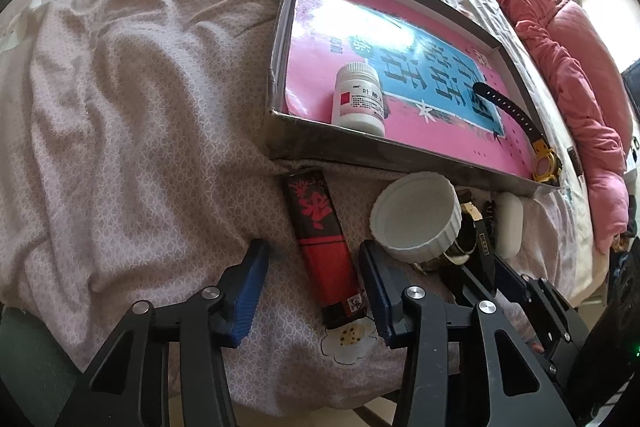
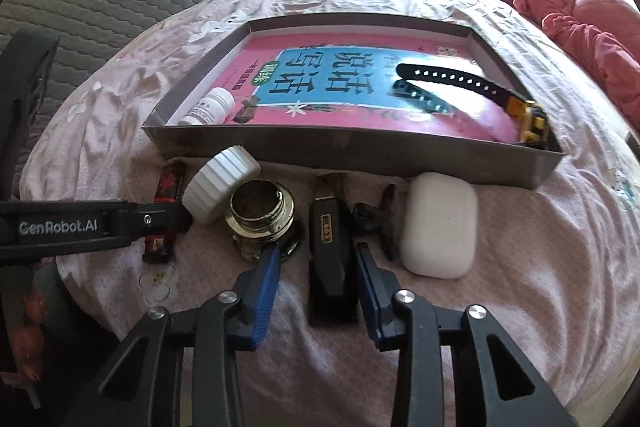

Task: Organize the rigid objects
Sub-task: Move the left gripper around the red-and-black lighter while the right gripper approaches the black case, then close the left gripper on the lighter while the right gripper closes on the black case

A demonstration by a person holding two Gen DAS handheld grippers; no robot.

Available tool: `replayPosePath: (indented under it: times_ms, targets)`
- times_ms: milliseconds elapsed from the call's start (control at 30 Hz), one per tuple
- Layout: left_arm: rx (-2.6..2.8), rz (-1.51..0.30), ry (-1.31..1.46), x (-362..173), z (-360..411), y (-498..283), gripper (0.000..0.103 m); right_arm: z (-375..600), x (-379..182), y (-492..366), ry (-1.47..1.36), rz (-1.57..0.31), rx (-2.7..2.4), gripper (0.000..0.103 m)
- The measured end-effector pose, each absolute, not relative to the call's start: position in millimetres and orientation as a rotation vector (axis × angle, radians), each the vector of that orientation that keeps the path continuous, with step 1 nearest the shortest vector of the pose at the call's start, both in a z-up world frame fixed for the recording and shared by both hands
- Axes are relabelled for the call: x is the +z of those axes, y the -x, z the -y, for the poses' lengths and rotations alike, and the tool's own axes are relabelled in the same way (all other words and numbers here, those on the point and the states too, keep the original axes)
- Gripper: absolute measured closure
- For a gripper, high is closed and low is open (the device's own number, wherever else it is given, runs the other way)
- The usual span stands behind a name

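On the bed point(image 2: 520, 327), spread with a pink patterned sheet, a shallow grey box point(image 2: 360, 151) held a pink and blue book point(image 2: 340, 95), a white pill bottle point(image 1: 359, 99) lying on its side, and a watch point(image 2: 480, 95) with a black perforated strap and yellow case.

Along the box's near wall lay a row of loose things. In the right wrist view, from 9 o'clock to 3 o'clock: a red and black box point(image 1: 324, 247), narrow and printed with a red figure; a ribbed white lid point(image 2: 220, 183); an open brass-rimmed jar point(image 2: 262, 215); a black case point(image 2: 330, 259) with a small gold label; a white earbud case point(image 2: 440, 227), smooth and rounded.

The left hand-held gripper point(image 1: 312, 281) stood about half open, its blue pads either side of the red and black box without pressing it. The right hand-held gripper point(image 2: 316, 283) straddled the black case, partly open, pads apart from its sides.
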State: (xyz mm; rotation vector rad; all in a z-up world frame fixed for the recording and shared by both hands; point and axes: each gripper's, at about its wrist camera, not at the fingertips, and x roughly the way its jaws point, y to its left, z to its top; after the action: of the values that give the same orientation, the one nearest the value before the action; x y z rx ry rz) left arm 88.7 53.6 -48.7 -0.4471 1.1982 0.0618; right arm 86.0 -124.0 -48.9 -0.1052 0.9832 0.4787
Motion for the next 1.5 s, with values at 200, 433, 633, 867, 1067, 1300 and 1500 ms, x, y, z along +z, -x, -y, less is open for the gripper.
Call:
replayPosePath:
  times_ms: [200,433,633,867,1067,1300,1500]
  targets:
    - [0.058,-1.192,0.475,-51.5,-59.2,-86.9,0.056,122.8,-53.9,-95.3,0.071,-0.997,0.487,0.068]
    - [0.064,-1.192,0.486,-54.2,-59.4,-89.7,0.056,122.7,-58.3,-104.7,0.068,-1.007,0.464,0.08]
    - [0.096,-1.219,0.458,-58.5,-49.9,-101.3,0.056,124.8,-58.7,-104.6,0.043,-1.015,0.458,0.08]
    - [0.129,-1.225,0.385,-61.7,-37.4,-109.2,0.057,126.4,-57.1,-100.1,0.036,-1.022,0.446,0.08]
    - [0.112,-1.234,0.316,-60.1,-29.7,-112.7,0.061,129.1,-54.9,-93.8,0.022,-1.02,0.435,0.08]
    - [0.084,-1.206,0.393,-52.7,-40.9,-97.3,0.08,134.9,-50.2,-84.0,0.001,-1.019,0.433,0.08]
    - [0.062,-1.196,0.445,-48.3,-48.0,-80.4,0.08,141.9,-45.7,-78.2,-0.016,-1.018,0.416,0.08]
